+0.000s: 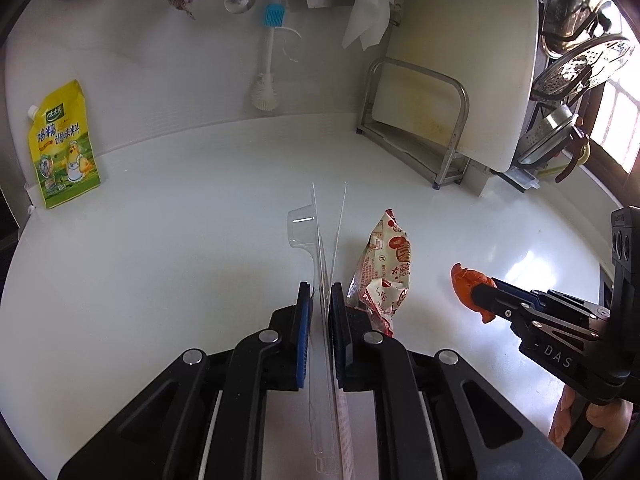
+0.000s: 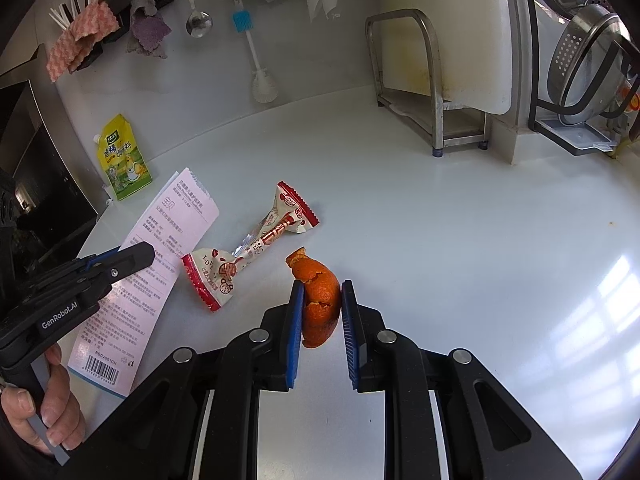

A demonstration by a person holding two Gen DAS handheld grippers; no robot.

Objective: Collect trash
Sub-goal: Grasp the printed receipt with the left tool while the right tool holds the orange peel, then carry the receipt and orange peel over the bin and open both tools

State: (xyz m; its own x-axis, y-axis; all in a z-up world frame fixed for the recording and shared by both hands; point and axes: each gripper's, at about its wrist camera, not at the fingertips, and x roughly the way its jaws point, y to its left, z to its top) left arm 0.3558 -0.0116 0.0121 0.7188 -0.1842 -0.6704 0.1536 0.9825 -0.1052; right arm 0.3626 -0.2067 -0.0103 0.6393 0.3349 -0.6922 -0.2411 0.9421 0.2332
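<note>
My left gripper (image 1: 321, 292) is shut on a clear plastic blister pack (image 1: 316, 232), held edge-on above the white counter; from the right wrist view the left gripper (image 2: 136, 254) holds it by its pink printed backing card (image 2: 160, 264). My right gripper (image 2: 320, 288) is shut on a piece of orange peel (image 2: 318, 300); from the left wrist view the right gripper (image 1: 480, 290) holds the peel (image 1: 466, 284) low at the right. A red-and-white snack wrapper (image 2: 256, 244) lies crumpled on the counter between the two grippers, and shows beside my left fingers (image 1: 384, 268).
A yellow seasoning pouch (image 1: 62, 148) leans on the back wall at left. A steel rack (image 1: 424, 128) with a white cutting board (image 1: 460, 48) stands at back right, beside a dish rack with pots (image 2: 584, 64). A brush (image 2: 256, 64), spoon and cloths hang on the wall.
</note>
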